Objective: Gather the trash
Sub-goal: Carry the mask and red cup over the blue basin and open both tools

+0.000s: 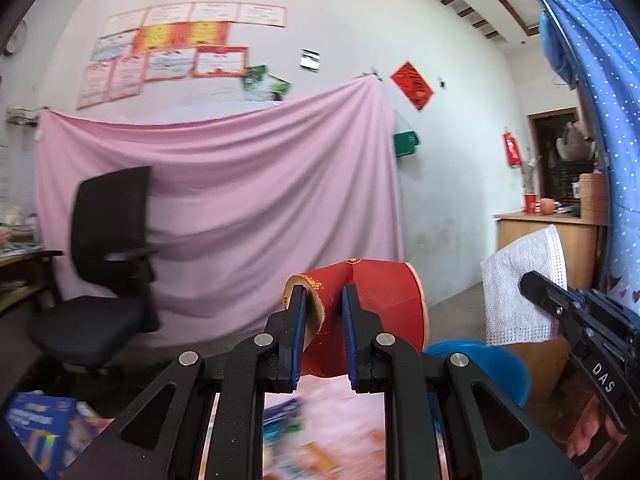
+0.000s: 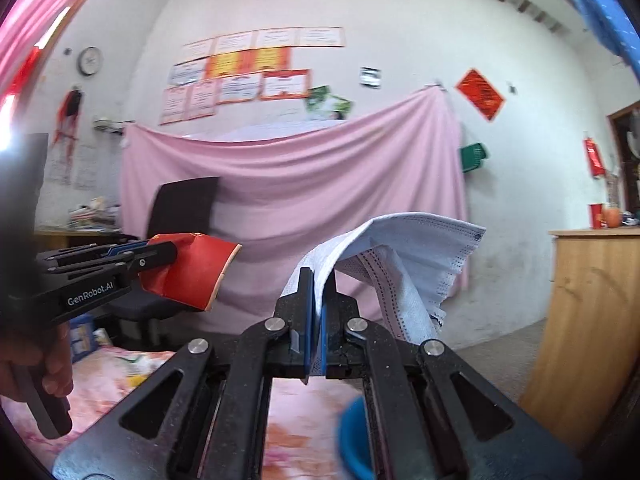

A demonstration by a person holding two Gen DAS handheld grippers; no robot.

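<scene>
My left gripper is shut on a crushed red paper cup, held up in the air with its rim squeezed between the blue pads. To its right, my right gripper holds a pale face mask. In the right wrist view, the right gripper is shut on that light blue face mask, which folds and droops to the right. The left gripper with the red cup shows at the left, a hand on its handle. A blue round container sits just below both grippers.
A table with a pink floral cloth and blurred litter lies below. A black office chair stands before a pink sheet on the wall. A wooden cabinet is at the right, a blue dotted curtain beyond it.
</scene>
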